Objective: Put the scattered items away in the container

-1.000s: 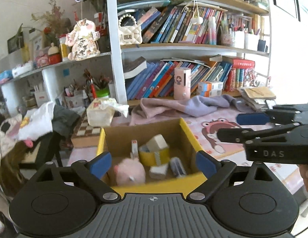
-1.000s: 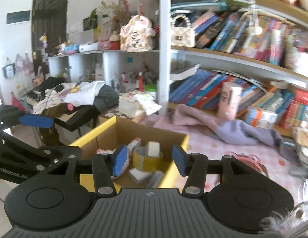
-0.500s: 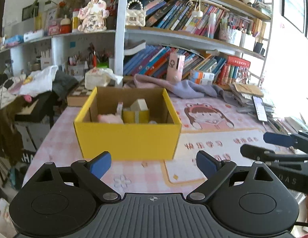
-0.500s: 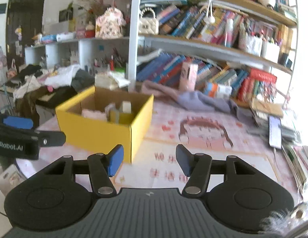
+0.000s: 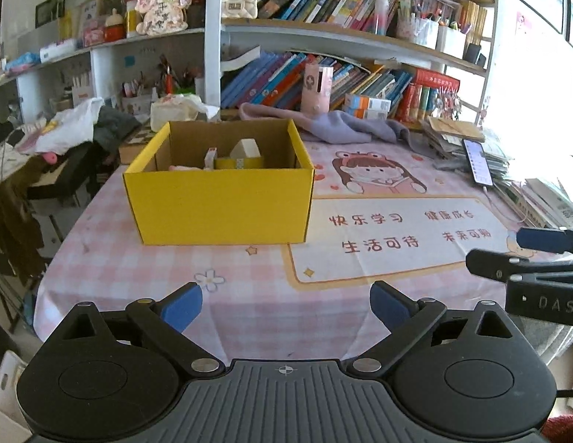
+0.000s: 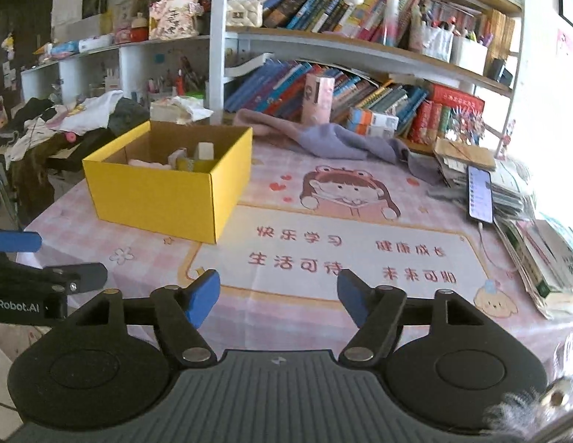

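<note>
A yellow cardboard box (image 5: 220,203) (image 6: 153,199) stands on the pink checked tablecloth. Inside it I see a yellow tape roll (image 5: 240,163), a white block (image 5: 245,147) and a pink soft item (image 5: 183,168). My left gripper (image 5: 286,304) hovers over the table's near edge, well back from the box, its jaws opening wide with nothing between them. My right gripper (image 6: 279,295) is over the printed mat (image 6: 341,254), right of the box, jaws opening and empty. Each gripper shows at the edge of the other's view.
A purple cloth (image 6: 323,136) lies behind the mat by the bookshelf (image 5: 341,37). A phone (image 6: 480,193) rests on stacked books and papers (image 6: 537,236) at the right. Clothes (image 5: 64,129) are heaped on furniture to the left. A tissue box (image 5: 175,110) sits behind the yellow box.
Both grippers have pulled back from above the box toward the table's near edge and sunk a little. The right jaws have spread much wider; the left ones opened slightly.
</note>
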`<action>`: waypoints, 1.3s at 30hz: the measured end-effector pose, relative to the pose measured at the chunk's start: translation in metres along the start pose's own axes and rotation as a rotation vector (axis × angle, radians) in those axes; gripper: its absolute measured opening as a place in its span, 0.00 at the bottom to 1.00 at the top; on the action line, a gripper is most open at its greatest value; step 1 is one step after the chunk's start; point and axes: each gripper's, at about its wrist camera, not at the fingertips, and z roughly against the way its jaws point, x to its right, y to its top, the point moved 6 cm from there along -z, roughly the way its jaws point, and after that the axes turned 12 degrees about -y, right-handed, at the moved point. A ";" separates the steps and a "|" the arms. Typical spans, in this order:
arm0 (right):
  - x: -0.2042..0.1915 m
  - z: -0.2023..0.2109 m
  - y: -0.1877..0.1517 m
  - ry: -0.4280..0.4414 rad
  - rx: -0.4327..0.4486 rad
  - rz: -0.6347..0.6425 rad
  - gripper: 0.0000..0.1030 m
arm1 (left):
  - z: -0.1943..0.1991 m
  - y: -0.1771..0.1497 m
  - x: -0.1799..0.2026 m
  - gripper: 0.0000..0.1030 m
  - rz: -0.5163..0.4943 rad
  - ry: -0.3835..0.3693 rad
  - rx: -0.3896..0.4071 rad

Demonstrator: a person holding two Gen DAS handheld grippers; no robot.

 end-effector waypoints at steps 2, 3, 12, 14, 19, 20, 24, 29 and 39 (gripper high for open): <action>0.003 0.001 -0.004 -0.004 -0.007 0.000 0.72 | 0.000 -0.001 0.004 0.98 -0.011 0.008 0.002; 0.004 0.001 -0.005 -0.006 -0.011 0.001 0.75 | 0.000 -0.002 0.006 0.99 -0.024 0.015 0.001; 0.020 0.006 -0.024 -0.017 -0.041 -0.014 0.88 | -0.006 -0.010 0.032 1.00 -0.093 0.010 -0.047; 0.022 0.007 -0.027 -0.022 -0.049 -0.017 0.92 | -0.006 -0.011 0.033 1.00 -0.090 0.014 -0.051; 0.028 0.009 -0.032 -0.023 -0.056 -0.024 0.97 | -0.007 -0.013 0.035 1.00 -0.072 0.020 -0.062; 0.029 0.009 -0.033 -0.023 -0.059 -0.024 0.97 | -0.007 -0.014 0.036 1.00 -0.070 0.017 -0.064; 0.031 0.008 -0.036 -0.030 -0.070 -0.021 0.98 | -0.007 -0.015 0.040 1.00 -0.068 0.012 -0.070; 0.034 0.008 -0.038 -0.030 -0.073 -0.023 0.99 | -0.008 -0.016 0.042 1.00 -0.060 0.000 -0.080; 0.033 0.007 -0.040 -0.025 -0.081 -0.018 1.00 | -0.010 -0.018 0.041 1.00 -0.058 0.009 -0.097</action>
